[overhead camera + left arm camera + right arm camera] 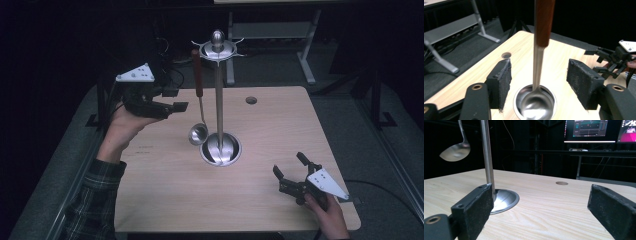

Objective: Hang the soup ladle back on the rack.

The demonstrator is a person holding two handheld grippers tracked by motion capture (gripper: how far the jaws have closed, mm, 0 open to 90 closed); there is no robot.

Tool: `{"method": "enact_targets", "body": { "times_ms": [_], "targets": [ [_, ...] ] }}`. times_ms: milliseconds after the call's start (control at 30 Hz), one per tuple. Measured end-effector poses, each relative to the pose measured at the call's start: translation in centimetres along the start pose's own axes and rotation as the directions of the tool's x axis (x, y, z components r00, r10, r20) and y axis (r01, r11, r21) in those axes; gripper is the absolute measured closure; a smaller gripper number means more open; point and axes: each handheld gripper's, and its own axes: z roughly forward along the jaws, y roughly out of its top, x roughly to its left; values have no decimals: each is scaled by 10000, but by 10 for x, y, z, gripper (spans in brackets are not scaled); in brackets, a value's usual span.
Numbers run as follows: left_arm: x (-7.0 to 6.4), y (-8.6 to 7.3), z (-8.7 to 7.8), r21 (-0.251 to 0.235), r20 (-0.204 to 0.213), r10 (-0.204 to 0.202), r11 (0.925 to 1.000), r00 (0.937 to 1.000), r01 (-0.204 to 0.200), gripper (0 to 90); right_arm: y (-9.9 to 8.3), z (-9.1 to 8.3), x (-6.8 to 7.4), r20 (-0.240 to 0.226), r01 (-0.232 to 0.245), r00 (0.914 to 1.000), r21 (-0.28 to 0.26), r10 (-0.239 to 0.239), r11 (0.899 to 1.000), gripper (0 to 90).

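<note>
My left hand-held gripper (172, 107) hangs above the desk (165, 200) near its left edge, released, its jaws wide apart and aimed at the ladle (198, 100); in the left gripper view the ladle's brown wooden handle (544, 22) and thin metal stem (537, 67) stand between the two pads (503, 82), touching neither; the ladle hangs from a hook on the crown of the rack (218, 100), just left of the rack's steel pole, its bowl (198, 134) clear of the desk and close beside the rack's round base (221, 149) near the middle of the desk; I judge the risks this way: the ladle hangs freely, so if one pad meets it before the other it may swing out of the jaws; if I close on the slim polished stem and not on the wood, it may slip or twist in the pads; if I pull sideways without first lifting the ladle off its hook, the tall rack may rock or tip, for nothing steadies it; if the ladle comes free with a swing, the bowl may knock the pole or the base; my right hand-held gripper (291, 172) rests low near the desk's front right corner, also released, jaws spread, well apart from the rack, and the right gripper view has the pole (487, 155) and base (504, 200) ahead of it; from there it is too far to catch the rack should it lean.
</note>
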Motion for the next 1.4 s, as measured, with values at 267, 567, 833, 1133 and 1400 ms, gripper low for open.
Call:
{"method": "enact_targets", "body": {
  "times_ms": [267,567,833,1133,1400],
  "targets": [
    [0,-31,-12,258,-649,-544,9981,9964,562,280,0,0,0,19,-6,10000,18,5,10000,61],
    [-7,-75,-18,670,-1280,-866,9932,9880,957,207,0,0,1,63,11,10000,19,-11,10000,61],
    [-17,-110,-20,1056,-1563,-982,9877,9828,1154,161,0,0,1,129,7,9999,13,-7,10000,61],
    [-20,-153,-15,1286,-1926,-1286,9795,9728,1550,154,0,0,1,123,-7,9999,9,7,10000,61],
    [-22,-183,-16,1684,-2191,-1347,9703,9664,1735,154,0,0,1,121,4,9999,8,-4,10000,61]
  ]
}}
